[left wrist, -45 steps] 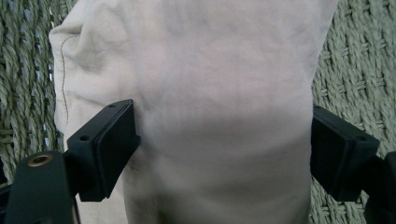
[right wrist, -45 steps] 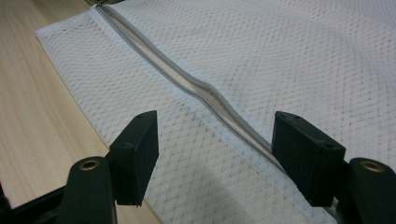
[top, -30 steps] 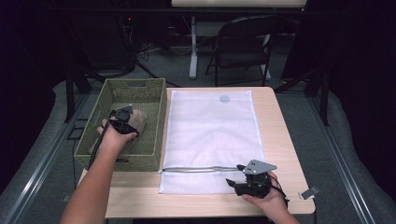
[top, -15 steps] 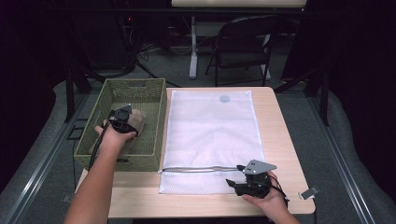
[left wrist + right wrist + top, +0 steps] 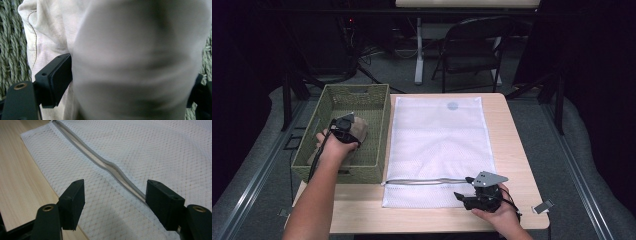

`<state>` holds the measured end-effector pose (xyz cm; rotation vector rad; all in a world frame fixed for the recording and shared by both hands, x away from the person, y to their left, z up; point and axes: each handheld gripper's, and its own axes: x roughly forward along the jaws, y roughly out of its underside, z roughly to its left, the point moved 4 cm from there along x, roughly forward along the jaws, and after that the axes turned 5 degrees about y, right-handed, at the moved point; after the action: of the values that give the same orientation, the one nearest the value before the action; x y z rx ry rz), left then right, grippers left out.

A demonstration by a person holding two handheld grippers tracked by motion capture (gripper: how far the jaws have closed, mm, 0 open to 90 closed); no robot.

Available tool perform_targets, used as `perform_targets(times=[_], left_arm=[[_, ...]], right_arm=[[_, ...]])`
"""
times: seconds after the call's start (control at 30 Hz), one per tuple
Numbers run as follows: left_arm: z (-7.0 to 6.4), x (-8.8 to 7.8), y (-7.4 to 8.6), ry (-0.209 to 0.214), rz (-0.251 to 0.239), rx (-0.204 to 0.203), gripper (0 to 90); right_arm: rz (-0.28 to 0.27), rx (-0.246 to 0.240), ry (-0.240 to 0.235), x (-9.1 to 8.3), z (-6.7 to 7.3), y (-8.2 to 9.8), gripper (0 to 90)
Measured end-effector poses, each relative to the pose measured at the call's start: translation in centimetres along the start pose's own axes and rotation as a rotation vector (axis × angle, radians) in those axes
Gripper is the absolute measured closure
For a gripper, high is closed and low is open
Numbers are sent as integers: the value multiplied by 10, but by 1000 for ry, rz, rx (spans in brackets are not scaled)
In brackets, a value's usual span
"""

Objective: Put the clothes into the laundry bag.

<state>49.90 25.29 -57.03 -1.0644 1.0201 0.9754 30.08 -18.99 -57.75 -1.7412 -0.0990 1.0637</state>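
A beige cloth point(image 5: 360, 132) lies bunched in a green woven basket point(image 5: 354, 89) at the table's left. My left gripper point(image 5: 345, 123) is down in the basket on the cloth. In the left gripper view the cloth point(image 5: 140, 50) bulges between my left gripper's point(image 5: 130, 82) jaws, which stand wide apart, open. A white mesh bag point(image 5: 439, 135) lies flat beside the basket, its zipper point(image 5: 427, 181) running along the near end. My right gripper point(image 5: 462, 196) hovers open at the bag's near right corner. In the right gripper view, my right gripper point(image 5: 115, 202) straddles the zipper point(image 5: 110, 167) on the mesh bag point(image 5: 155, 150).
The wooden table point(image 5: 512, 150) ends just behind my right hand. A small grey clip-like object point(image 5: 543, 206) lies at its front right corner. A folding chair point(image 5: 472, 50) and desk legs stand beyond the far edge.
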Motion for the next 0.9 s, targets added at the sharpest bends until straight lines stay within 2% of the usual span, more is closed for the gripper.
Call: perform_targets(times=[0.5, 0.9], left_arm=[[6, -6, 1, 32, -17, -12, 382], [11, -11, 2, 58, -42, -22, 456]], right_arm=[[-4, 5, 1, 0, 0, 0, 317], [1, 2, 0, 0, 0, 0, 317]])
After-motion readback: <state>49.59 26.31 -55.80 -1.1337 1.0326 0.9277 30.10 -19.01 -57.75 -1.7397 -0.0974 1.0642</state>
